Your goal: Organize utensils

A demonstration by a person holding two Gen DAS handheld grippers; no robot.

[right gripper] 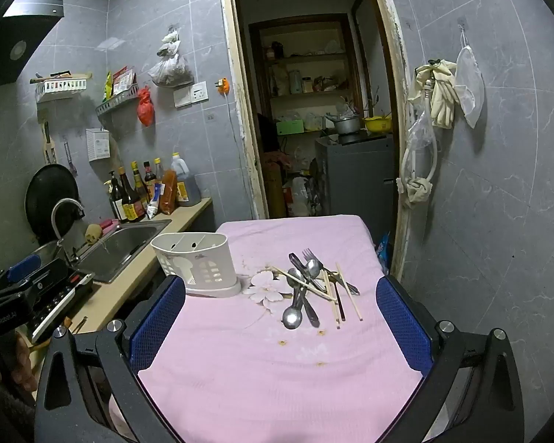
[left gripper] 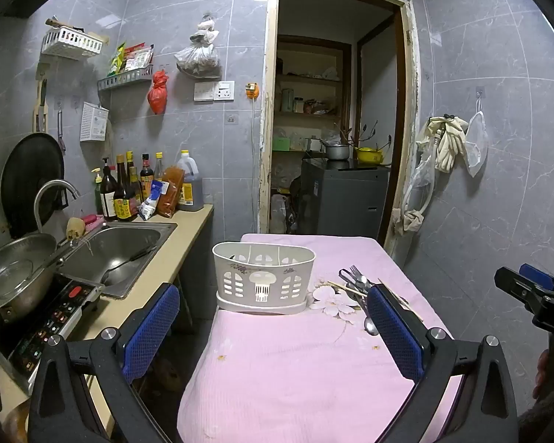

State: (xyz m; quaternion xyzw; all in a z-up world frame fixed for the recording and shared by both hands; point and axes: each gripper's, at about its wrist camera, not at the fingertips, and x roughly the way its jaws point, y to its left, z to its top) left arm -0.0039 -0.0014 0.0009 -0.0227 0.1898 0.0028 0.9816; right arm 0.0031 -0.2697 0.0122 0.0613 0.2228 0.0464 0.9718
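A: Item 1, container?
B: White utensil caddy point(right gripper: 197, 264), 3 compartments, near the table point(right gripper: 277, 369) left edge; contents hard to make out.
A: Item 2, utensils?
B: Spoons point(right gripper: 292, 317), fork point(right gripper: 309, 256), chopsticks point(right gripper: 349, 291), piled toward the right edge, beside the caddy.
A: Claws?
B: Left gripper point(left gripper: 273, 328) spread, empty. Right gripper point(right gripper: 280, 326) spread, empty; pile partly hidden in left view.

White letters "DAS" on the black body of the right hand-held gripper point(left gripper: 535, 297), cut off at the frame edge, "GenRobot.AI" on the left hand-held gripper point(right gripper: 7, 323), bottle labels too small to read
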